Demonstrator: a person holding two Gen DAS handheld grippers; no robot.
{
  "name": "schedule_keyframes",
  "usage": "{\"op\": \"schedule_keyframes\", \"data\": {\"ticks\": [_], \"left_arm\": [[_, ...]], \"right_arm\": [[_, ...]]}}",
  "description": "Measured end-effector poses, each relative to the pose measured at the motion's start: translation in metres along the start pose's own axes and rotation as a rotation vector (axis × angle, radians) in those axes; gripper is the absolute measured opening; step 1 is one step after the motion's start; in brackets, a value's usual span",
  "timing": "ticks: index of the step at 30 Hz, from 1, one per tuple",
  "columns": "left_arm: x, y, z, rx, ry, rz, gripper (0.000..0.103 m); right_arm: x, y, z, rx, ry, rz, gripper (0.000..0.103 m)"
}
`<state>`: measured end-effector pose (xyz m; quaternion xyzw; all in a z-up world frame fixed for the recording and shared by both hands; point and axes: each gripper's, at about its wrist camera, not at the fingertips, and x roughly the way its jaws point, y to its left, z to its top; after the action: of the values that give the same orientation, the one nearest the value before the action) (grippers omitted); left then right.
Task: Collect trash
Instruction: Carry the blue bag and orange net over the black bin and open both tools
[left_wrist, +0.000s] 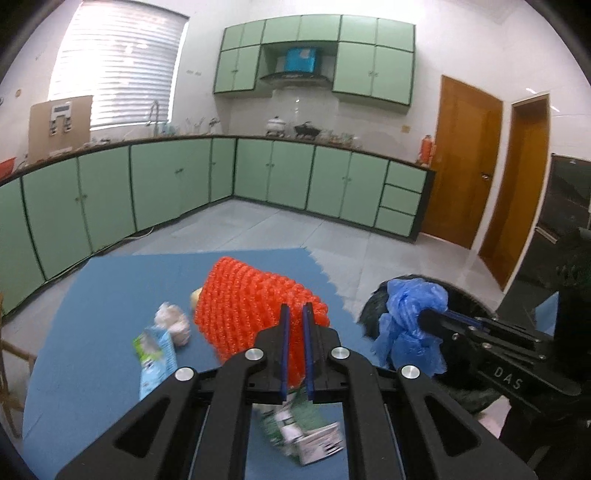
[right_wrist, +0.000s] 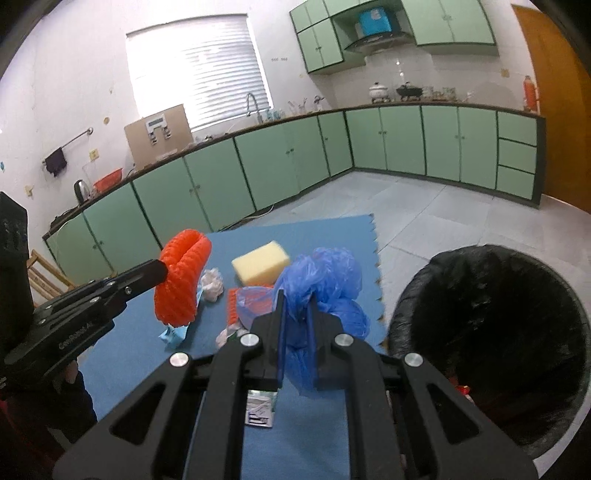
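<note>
Crumpled green-and-white paper carton (left_wrist: 303, 435) smears into blur under the jaws; pale yellow sponge block (left_wrist: 195, 295) peeks from behind the orange foam netting sleeve (left_wrist: 251, 314).

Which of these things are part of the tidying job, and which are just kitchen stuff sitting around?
Part of the job:
orange foam net, held by the left gripper
blue plastic bag, held by the right gripper
yellow sponge
crumpled tissue
small cartons
black-lined bin

Just lying about:
kettle
cardboard box
pots on the counter
</note>
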<state>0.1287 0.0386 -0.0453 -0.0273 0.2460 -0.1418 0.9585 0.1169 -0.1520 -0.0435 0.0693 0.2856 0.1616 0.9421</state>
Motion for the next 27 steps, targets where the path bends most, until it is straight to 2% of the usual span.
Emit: {"op": "schedule_keyframes", "data": {"ticks": [8,18,23,27], "left_arm": [[0.028,-0.053,0.021,0.034,-0.012,-0.120,0.007],[0.091,-0.147,0.026,0.098,0.051,-0.317,0.007],[0.130,-0.183,0.020,0.115,0.106,-0.366,0.006],[0.161,-0.206,0.011,0.134,0.165,-0.376,0.007]], "right_arm": [[-0.034,-0.047,0.010,0.030,-0.046,-0.108,0.009],[-0.052,-0.145,0.000,0.102,-0.030,-0.288,0.009],[-0.048,-0.197,-0.018,0.165,0.004,-0.342,0.009],[-0.038,-0.226,-0.032,0.205,0.035,-0.369,0.012]]}}
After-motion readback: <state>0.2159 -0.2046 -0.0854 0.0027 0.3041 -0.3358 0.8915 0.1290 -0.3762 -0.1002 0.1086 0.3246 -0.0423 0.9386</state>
